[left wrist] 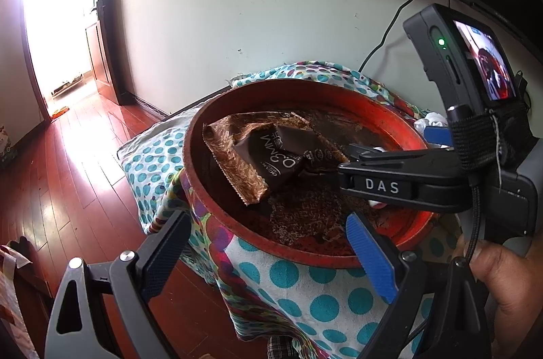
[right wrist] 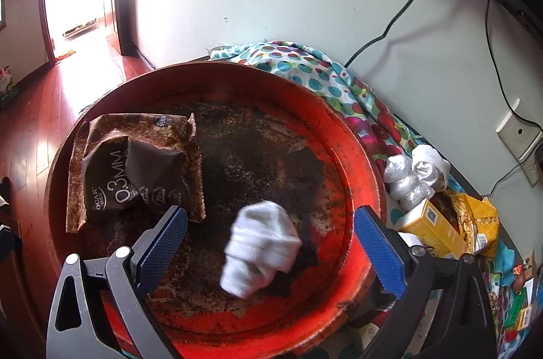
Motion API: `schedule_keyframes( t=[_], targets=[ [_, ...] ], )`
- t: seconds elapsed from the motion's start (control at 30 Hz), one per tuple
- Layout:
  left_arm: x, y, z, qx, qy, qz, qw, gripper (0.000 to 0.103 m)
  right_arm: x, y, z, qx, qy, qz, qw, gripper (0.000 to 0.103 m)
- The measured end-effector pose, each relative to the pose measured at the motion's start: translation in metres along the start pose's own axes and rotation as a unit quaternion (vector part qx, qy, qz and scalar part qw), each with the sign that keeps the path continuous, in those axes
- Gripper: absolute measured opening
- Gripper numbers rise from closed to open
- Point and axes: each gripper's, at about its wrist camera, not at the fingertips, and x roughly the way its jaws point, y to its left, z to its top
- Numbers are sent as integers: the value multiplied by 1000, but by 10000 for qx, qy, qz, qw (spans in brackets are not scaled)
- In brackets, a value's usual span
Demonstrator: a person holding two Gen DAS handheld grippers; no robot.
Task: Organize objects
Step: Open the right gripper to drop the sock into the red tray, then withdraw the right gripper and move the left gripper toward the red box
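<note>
lying loose between the right gripper's (right wrist: 271, 240) open jaws, white sock (right wrist: 261, 243).

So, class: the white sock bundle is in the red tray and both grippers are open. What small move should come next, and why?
Probably swing the right gripper toward the other white bundle on the cloth beside the red tray: its jaws stand clear of the sock bundle, which lies in the tray.
</note>
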Motion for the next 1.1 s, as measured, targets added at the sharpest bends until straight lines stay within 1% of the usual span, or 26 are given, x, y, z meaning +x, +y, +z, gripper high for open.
schedule_keyframes(
  t=[0.13, 0.27, 0.37, 0.47, 0.6, 0.67, 0.8, 0.87, 0.97, 1.1],
  targets=[
    [-3, -3, 0, 53, -25, -1, 10000, 95, -9, -8, -3, 84, -82, -41, 9999, 99],
    [-8, -6, 0, 104, -83, -13, 9999, 95, -21, -17, -6, 187, -169, -171, 9995, 102],
    [-12, -9, 0, 127, -146, -44, 9998, 95, -28, -25, -11, 255, -201, -322, 9990, 102],
    [-16, -13, 0, 165, -239, -93, 9995, 95, -37, -40, -20, 381, -285, -460, 9978, 102],
    [-21, -23, -2, 291, -283, -170, 9990, 95, -40, -63, -34, 548, -209, -626, 9963, 102],
    [-22, -29, -4, 359, -297, -213, 9987, 95, -42, -78, -43, 644, -200, -767, 9948, 102],
    [-29, -43, -9, 537, -401, -387, 9970, 95, -48, -113, -66, 972, -197, -889, 9911, 102],
    [-33, -54, -14, 680, -440, -547, 9952, 95, -49, -136, -83, 1183, -142, -957, 9883, 102],
    [-37, -74, -25, 934, -455, -736, 9919, 95, -47, -168, -110, 1426, -19, -1170, 9828, 102],
    [-39, -100, -39, 1226, -388, -948, 9872, 95, -43, -204, -143, 1683, 162, -1325, 9767, 102]
  ],
)
